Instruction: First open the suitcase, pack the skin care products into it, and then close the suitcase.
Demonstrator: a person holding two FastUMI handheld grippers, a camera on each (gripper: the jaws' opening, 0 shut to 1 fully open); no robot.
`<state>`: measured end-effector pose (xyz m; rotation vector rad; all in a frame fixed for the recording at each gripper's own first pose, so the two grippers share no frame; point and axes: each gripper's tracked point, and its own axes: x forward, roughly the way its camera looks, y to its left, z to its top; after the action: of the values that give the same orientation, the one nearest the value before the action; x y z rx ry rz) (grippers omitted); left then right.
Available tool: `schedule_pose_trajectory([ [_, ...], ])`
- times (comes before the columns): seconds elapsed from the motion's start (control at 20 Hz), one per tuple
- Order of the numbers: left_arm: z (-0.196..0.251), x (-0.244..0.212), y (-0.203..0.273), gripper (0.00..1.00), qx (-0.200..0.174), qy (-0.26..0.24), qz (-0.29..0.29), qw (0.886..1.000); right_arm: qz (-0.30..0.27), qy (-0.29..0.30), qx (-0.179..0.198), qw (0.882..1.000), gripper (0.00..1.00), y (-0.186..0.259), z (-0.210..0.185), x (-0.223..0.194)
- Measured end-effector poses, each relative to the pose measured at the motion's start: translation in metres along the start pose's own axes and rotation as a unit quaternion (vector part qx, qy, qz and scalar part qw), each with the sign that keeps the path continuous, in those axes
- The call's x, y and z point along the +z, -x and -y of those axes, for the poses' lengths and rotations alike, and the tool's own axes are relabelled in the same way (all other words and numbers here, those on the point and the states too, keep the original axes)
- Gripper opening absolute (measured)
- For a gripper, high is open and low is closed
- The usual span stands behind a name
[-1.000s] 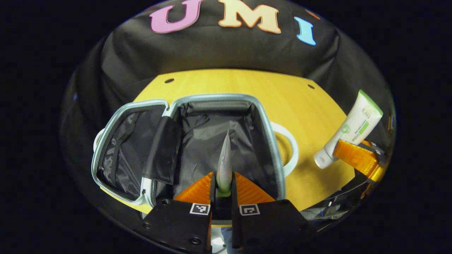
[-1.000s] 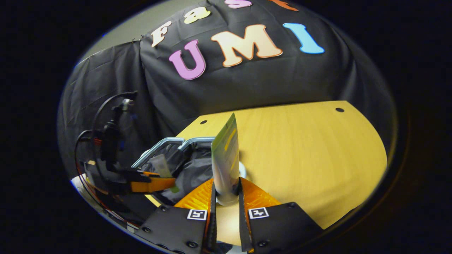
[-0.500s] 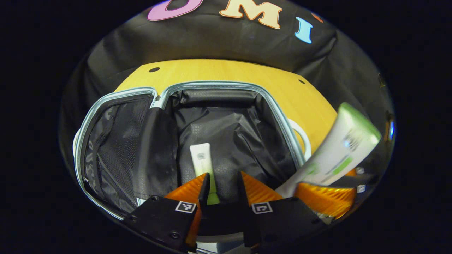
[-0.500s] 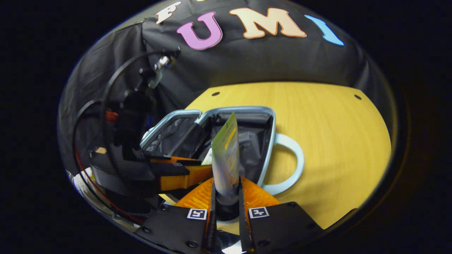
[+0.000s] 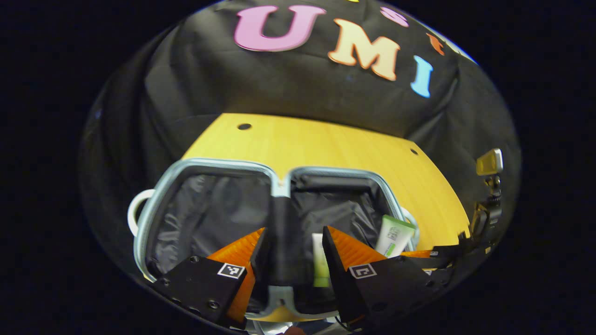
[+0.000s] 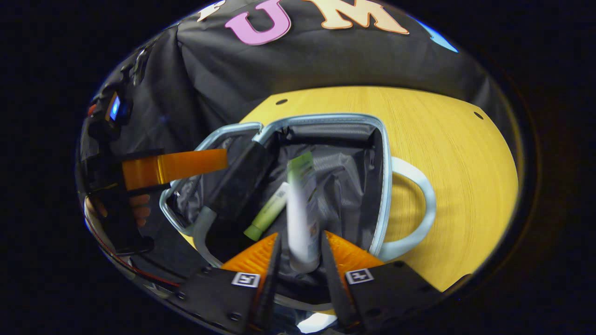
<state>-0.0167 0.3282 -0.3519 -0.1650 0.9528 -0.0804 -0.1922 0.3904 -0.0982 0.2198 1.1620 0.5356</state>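
The suitcase lies open on the yellow table, both black-lined halves facing up. A small tube with a green cap rests in the right half. My left gripper is open with nothing in it, above the hinge strap between the halves; it also reaches in from the left. My right gripper hangs over the right half with its fingers parted. The larger white tube with a green end is blurred between them, slipping down into the case.
The suitcase's pale handle lies on the table to its right. Bare tabletop stretches behind the case up to the black cloth wall. A hand holds the left gripper.
The left gripper drew back and leftward from the small tube it let go of. The right gripper carried the larger tube over the right half and its fingers have parted.
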Motion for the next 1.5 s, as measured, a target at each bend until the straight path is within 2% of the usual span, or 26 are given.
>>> schedule_pose_trajectory([
  [0.15, -0.070, 0.019, 0.012, 0.67, 0.057, 0.026, 0.023, 0.998, 0.043, 0.015, -0.009, 0.999, 0.95, 0.014, 0.004, 0.025],
  [0.2, -0.094, 0.024, 0.015, 0.67, 0.075, 0.033, 0.029, 0.996, 0.056, 0.015, -0.010, 0.998, 0.98, 0.018, 0.006, 0.032],
  [0.3, -0.140, 0.033, 0.023, 0.67, 0.104, 0.045, 0.041, 0.993, 0.081, 0.012, -0.001, 0.997, 0.98, 0.031, 0.006, 0.049],
  [0.35, -0.166, 0.031, 0.028, 0.67, 0.124, 0.052, 0.035, 0.990, 0.096, 0.013, -0.008, 0.995, 0.98, 0.042, 0.013, 0.059],
  [0.45, -0.212, 0.030, 0.030, 0.67, 0.153, 0.069, 0.027, 0.986, 0.136, 0.006, -0.032, 0.990, 0.98, 0.067, 0.032, 0.087],
  [0.6, -0.256, 0.013, 0.021, 0.68, 0.172, 0.084, -0.004, 0.982, 0.184, -0.007, -0.067, 0.981, 0.98, 0.102, 0.062, 0.115],
  [0.8, -0.289, -0.025, -0.006, 0.67, 0.185, 0.091, -0.070, 0.976, 0.228, -0.030, -0.125, 0.965, 0.98, 0.150, 0.111, 0.134],
  [0.95, -0.301, -0.042, -0.024, 0.67, 0.181, 0.124, -0.099, 0.971, 0.261, -0.052, -0.163, 0.950, 0.98, 0.185, 0.136, 0.140],
  [1.1, -0.310, -0.055, -0.034, 0.67, 0.178, 0.139, -0.135, 0.965, 0.271, -0.066, -0.186, 0.942, 0.98, 0.202, 0.150, 0.132],
  [1.2, -0.310, -0.054, -0.038, 0.60, 0.160, 0.161, -0.141, 0.964, 0.274, -0.071, -0.202, 0.938, 0.98, 0.209, 0.160, 0.128],
  [1.3, -0.305, -0.048, -0.042, 0.34, 0.161, 0.177, -0.135, 0.961, 0.280, -0.072, -0.210, 0.934, 0.98, 0.215, 0.162, 0.127],
  [1.4, -0.304, -0.054, -0.043, 0.13, 0.175, 0.166, -0.148, 0.959, 0.289, -0.066, -0.216, 0.931, 0.98, 0.220, 0.165, 0.128],
  [1.5, -0.302, -0.043, -0.037, 0.10, 0.191, 0.144, -0.136, 0.961, 0.289, -0.063, -0.214, 0.931, 0.98, 0.220, 0.166, 0.130],
])
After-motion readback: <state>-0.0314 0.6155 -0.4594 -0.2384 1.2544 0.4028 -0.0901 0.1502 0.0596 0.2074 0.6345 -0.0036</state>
